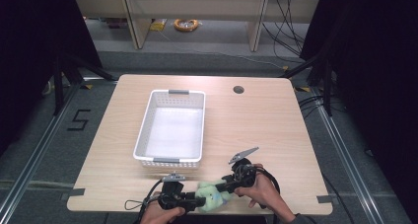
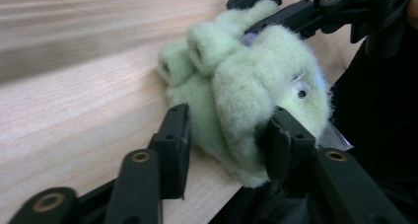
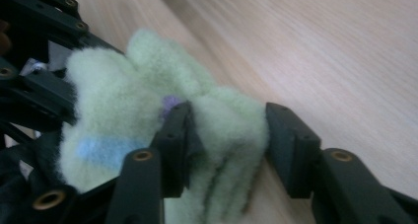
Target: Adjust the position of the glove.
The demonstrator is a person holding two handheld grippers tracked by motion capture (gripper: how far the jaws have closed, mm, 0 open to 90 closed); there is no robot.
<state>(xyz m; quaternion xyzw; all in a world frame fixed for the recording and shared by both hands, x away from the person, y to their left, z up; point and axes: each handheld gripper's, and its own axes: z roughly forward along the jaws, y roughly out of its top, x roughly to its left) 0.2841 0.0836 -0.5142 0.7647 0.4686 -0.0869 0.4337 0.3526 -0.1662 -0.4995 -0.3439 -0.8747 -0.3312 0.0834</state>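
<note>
Between both tools, left tool [image 2: 224, 135] and right tool [image 3: 229, 135] each clamp the plush toy [image 1: 213, 196].

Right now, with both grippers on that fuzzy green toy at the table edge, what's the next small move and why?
Probably lift the green plush toy a little off the table. Both the left gripper and the right gripper have their jaws pressed into its fur, and the white basket stands open just beyond it.
</note>
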